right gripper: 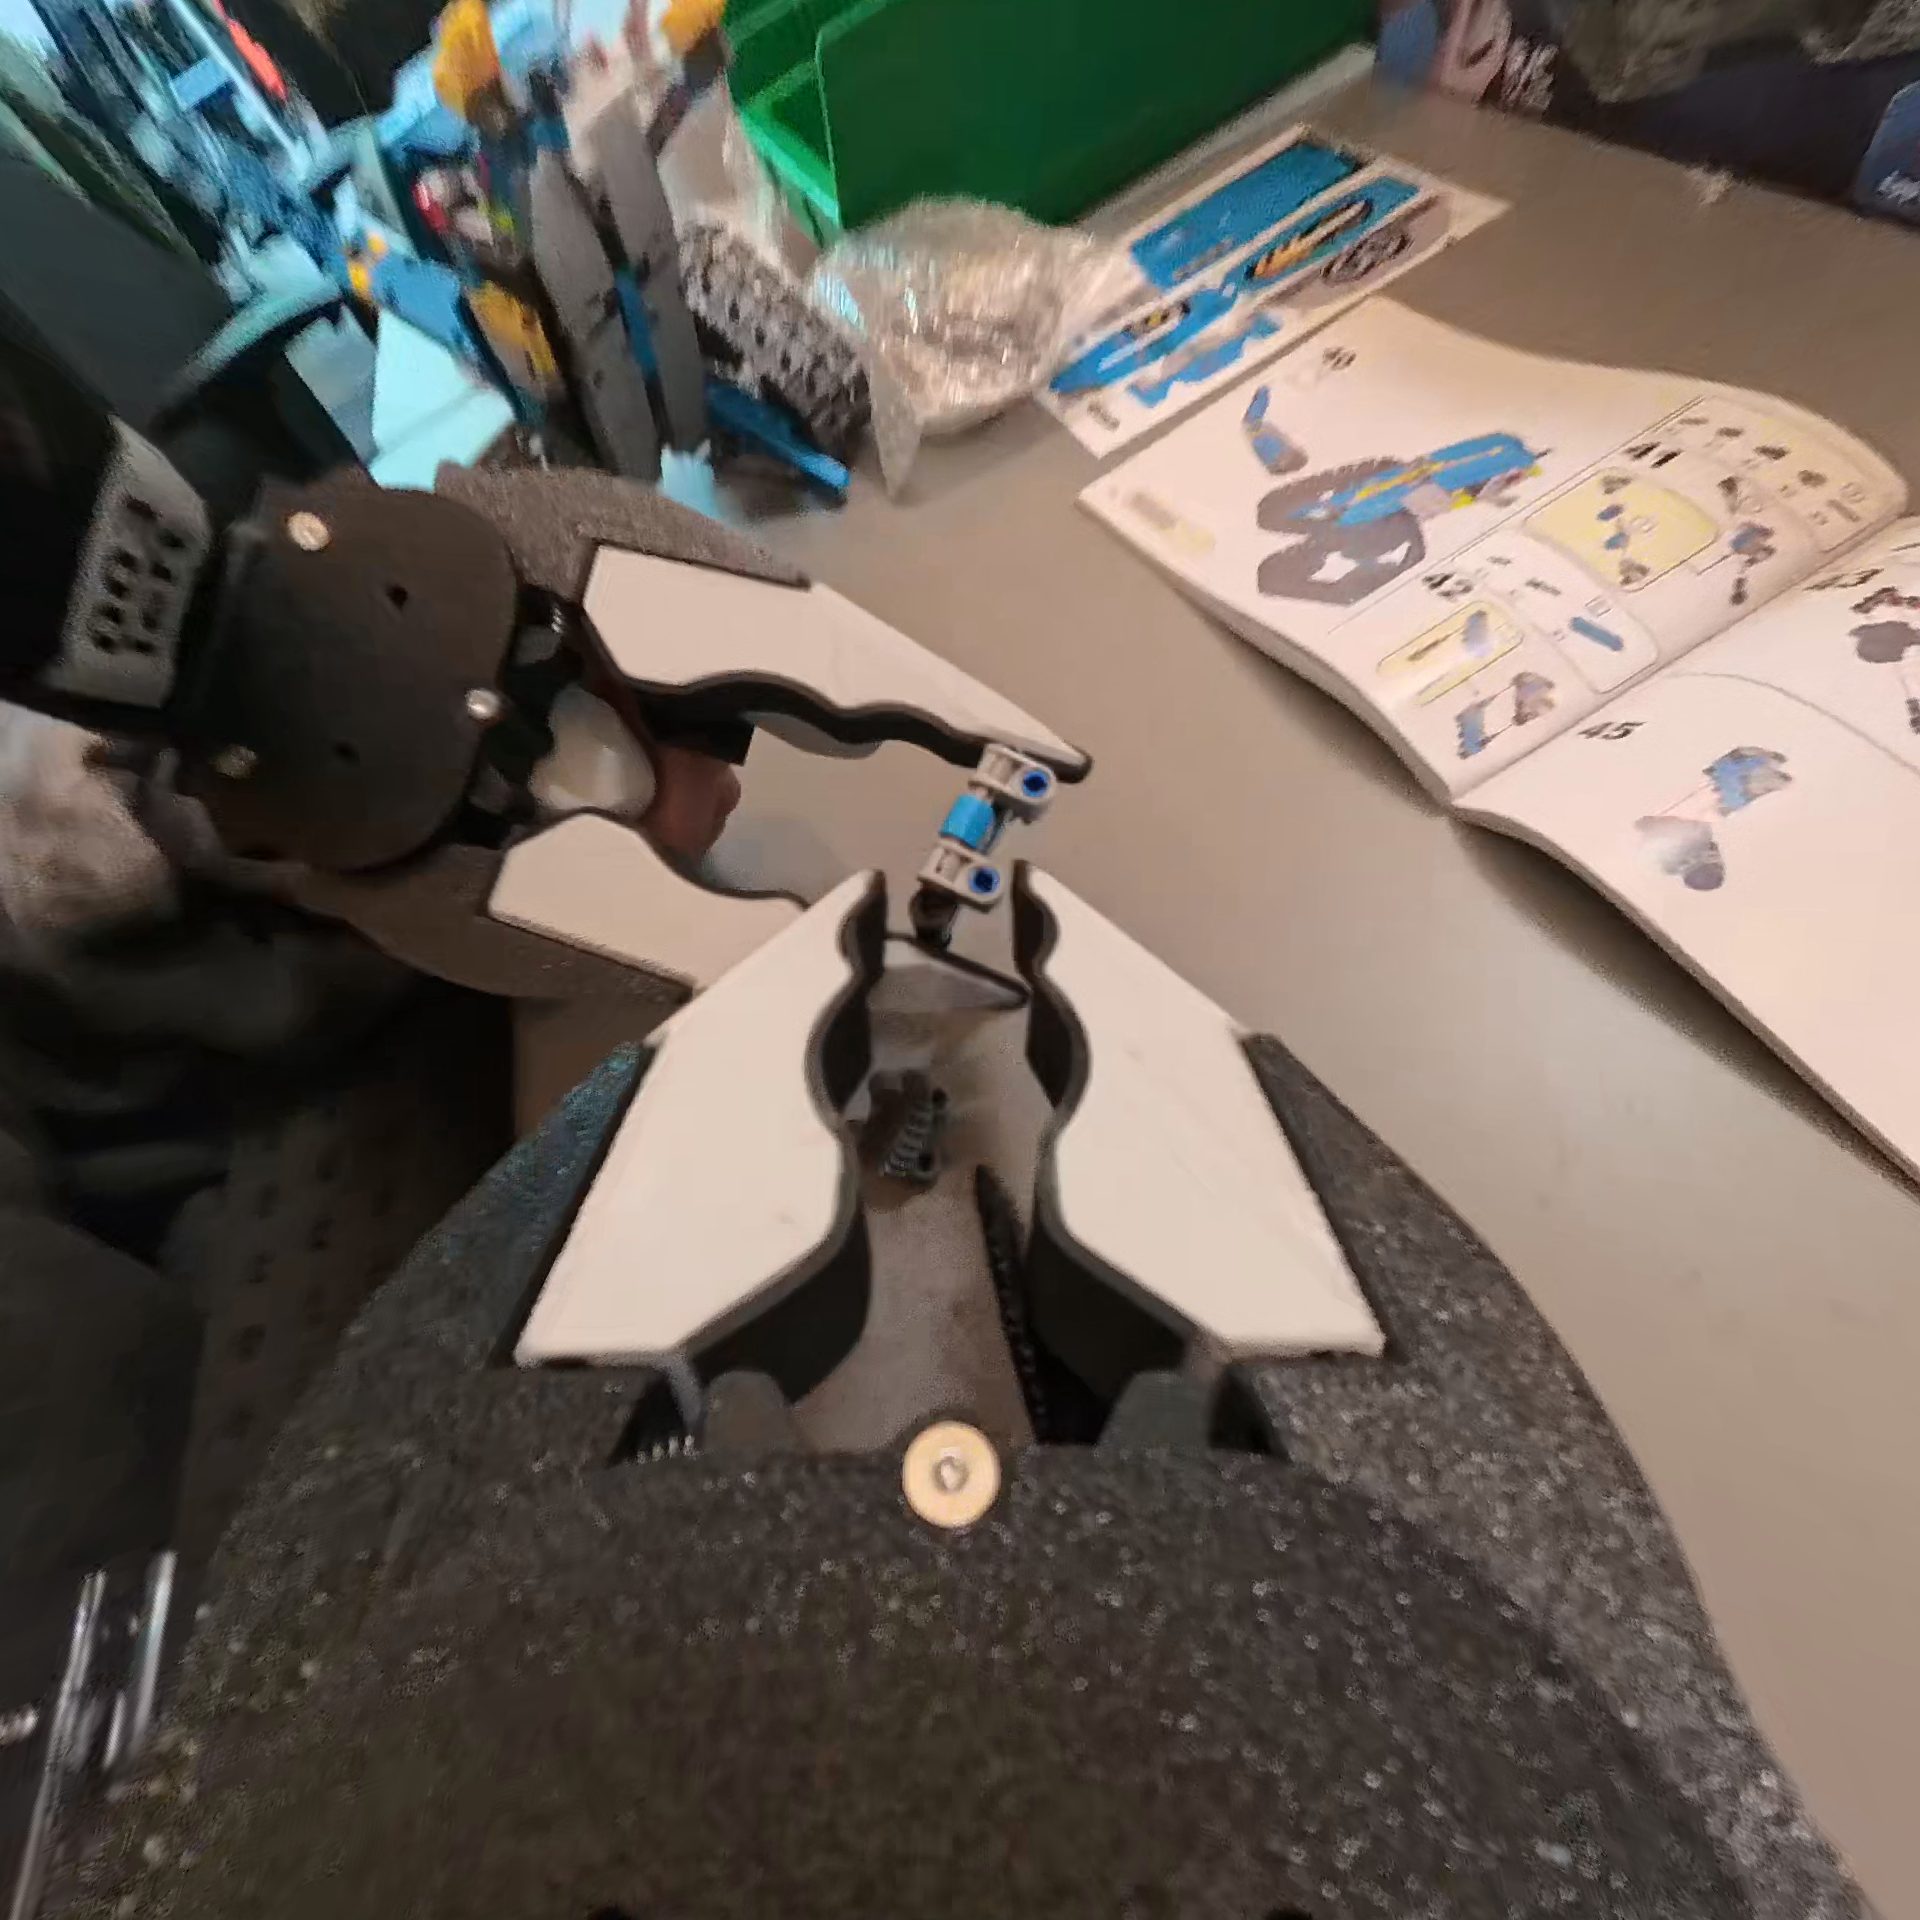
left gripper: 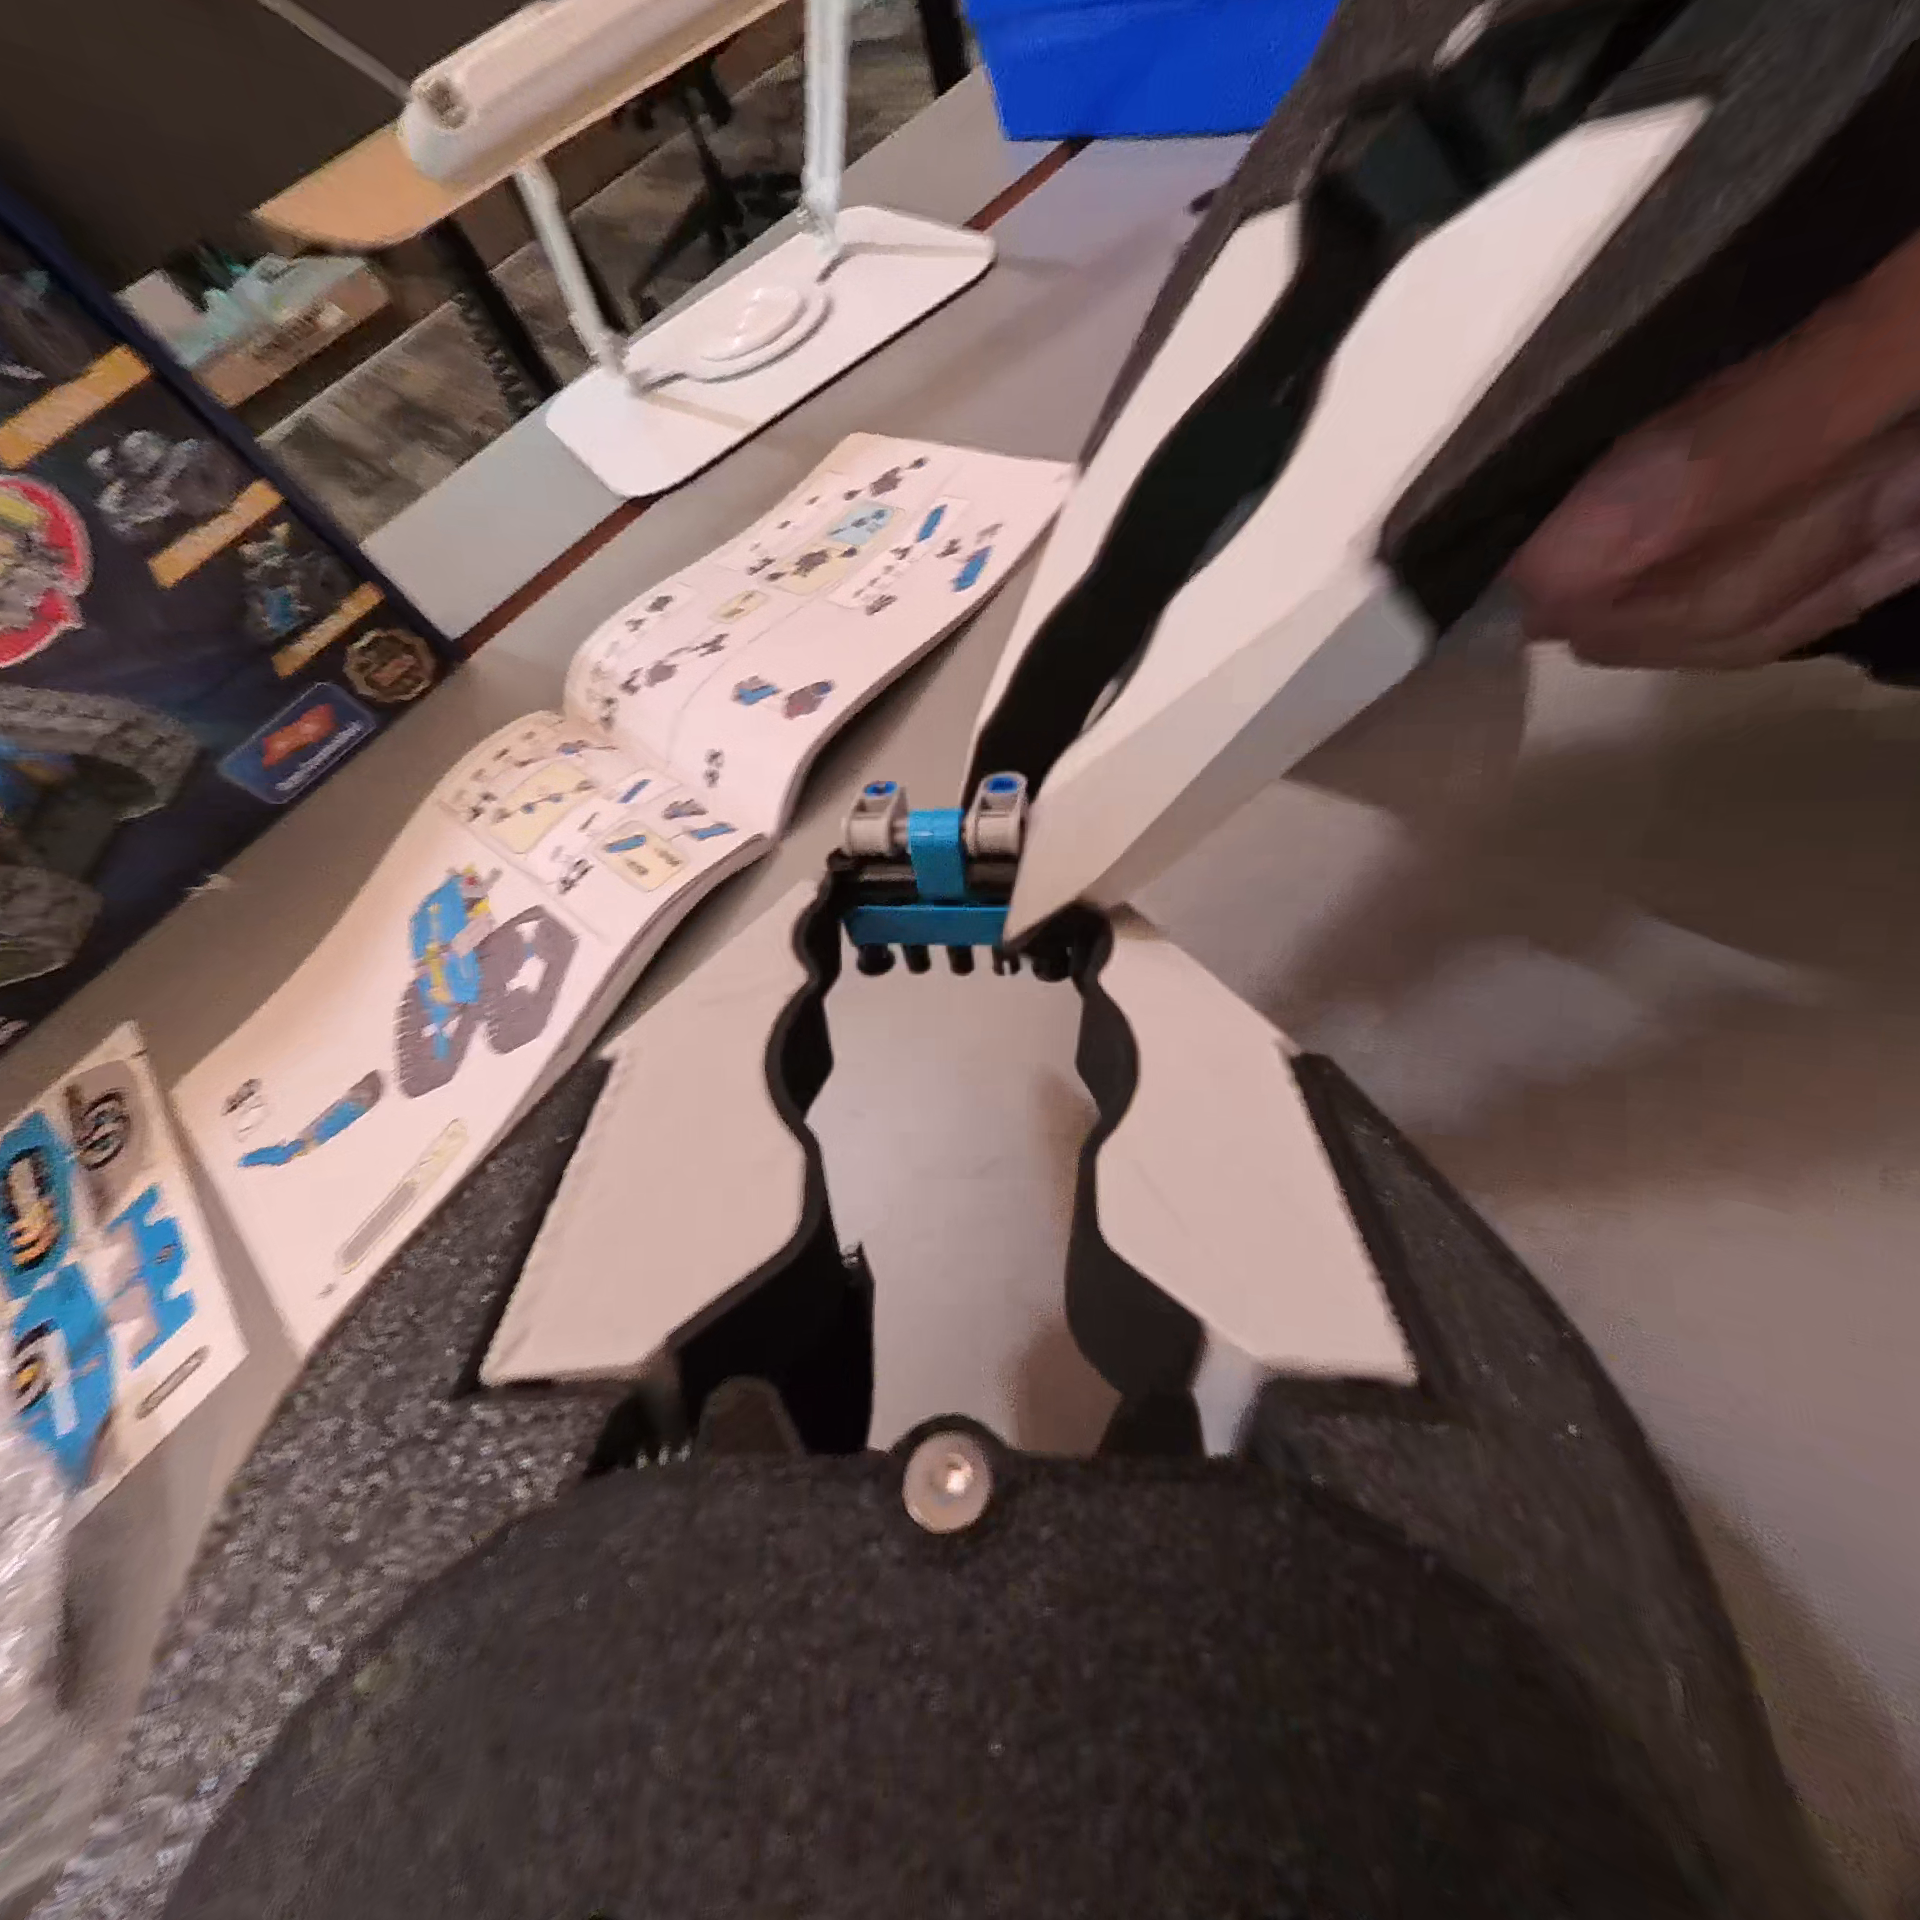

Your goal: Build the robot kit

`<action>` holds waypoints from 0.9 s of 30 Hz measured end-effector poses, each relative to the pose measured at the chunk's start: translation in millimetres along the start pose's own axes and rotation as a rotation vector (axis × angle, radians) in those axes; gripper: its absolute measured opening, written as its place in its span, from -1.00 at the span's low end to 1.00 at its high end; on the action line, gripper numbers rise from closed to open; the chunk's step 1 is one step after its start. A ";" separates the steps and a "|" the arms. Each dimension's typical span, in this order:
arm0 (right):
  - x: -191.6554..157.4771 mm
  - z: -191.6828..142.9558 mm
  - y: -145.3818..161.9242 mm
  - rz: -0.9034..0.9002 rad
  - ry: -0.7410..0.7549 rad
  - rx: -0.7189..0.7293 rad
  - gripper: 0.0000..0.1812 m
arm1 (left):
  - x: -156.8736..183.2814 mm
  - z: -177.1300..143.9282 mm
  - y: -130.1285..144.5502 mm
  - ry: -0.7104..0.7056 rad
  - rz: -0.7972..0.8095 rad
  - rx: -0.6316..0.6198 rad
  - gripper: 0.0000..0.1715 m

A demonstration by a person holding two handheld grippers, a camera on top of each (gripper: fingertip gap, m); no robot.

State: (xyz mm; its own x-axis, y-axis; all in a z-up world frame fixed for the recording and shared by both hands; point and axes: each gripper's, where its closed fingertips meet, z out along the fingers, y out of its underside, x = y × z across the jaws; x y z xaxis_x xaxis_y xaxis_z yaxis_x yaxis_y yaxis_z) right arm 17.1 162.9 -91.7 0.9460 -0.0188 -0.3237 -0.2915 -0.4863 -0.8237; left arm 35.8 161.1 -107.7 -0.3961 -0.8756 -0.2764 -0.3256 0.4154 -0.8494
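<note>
My left gripper [left gripper: 951, 925] is shut on a small brick assembly [left gripper: 935, 883]: a blue beam with black pins below and two grey connectors with blue pins on top. It holds the assembly above the grey table [left gripper: 1558, 1143]. My right gripper [left gripper: 997, 862] comes in from the upper right, and its tips straddle the right grey connector. In the right wrist view, the right gripper [right gripper: 951, 883] has its jaws narrowly apart around the nearer grey connector [right gripper: 961, 871]. The left gripper's upper finger [right gripper: 831, 665] reaches in from the left. A small black toothed piece [right gripper: 909, 1138] lies on the table below.
An open instruction booklet [left gripper: 623, 831] [right gripper: 1558, 623] and a sticker sheet [left gripper: 94, 1247] [right gripper: 1278, 260] lie on the table. A white lamp base [left gripper: 769, 343] and a toy box [left gripper: 156, 675] stand behind. A plastic bag [right gripper: 945, 312], a green bin [right gripper: 1039, 104] and a part-built blue vehicle [right gripper: 769, 353] are at the far side. My left and right fingertips are right by each other.
</note>
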 end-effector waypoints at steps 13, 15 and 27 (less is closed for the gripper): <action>39.2 -32.2 -5.2 0.244 0.109 0.211 -0.69 | -119.5 -18.6 111.1 -0.414 -0.523 -0.410 -0.49; 39.2 -32.3 -4.4 0.230 0.122 0.208 -0.69 | -118.7 -18.6 112.3 -0.400 -0.577 -0.395 -0.49; 48.9 -49.9 -2.0 0.186 0.209 0.216 -0.70 | -117.7 -18.9 113.9 -0.373 -0.638 -0.363 -0.48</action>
State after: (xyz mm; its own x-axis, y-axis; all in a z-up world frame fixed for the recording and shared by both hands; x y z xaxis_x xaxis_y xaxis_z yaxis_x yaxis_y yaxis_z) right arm 71.0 119.4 -82.7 0.8758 -0.2791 -0.3938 -0.4640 -0.2621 -0.8462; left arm 29.1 316.1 -163.4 0.2493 -0.9681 0.0250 -0.6740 -0.1920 -0.7133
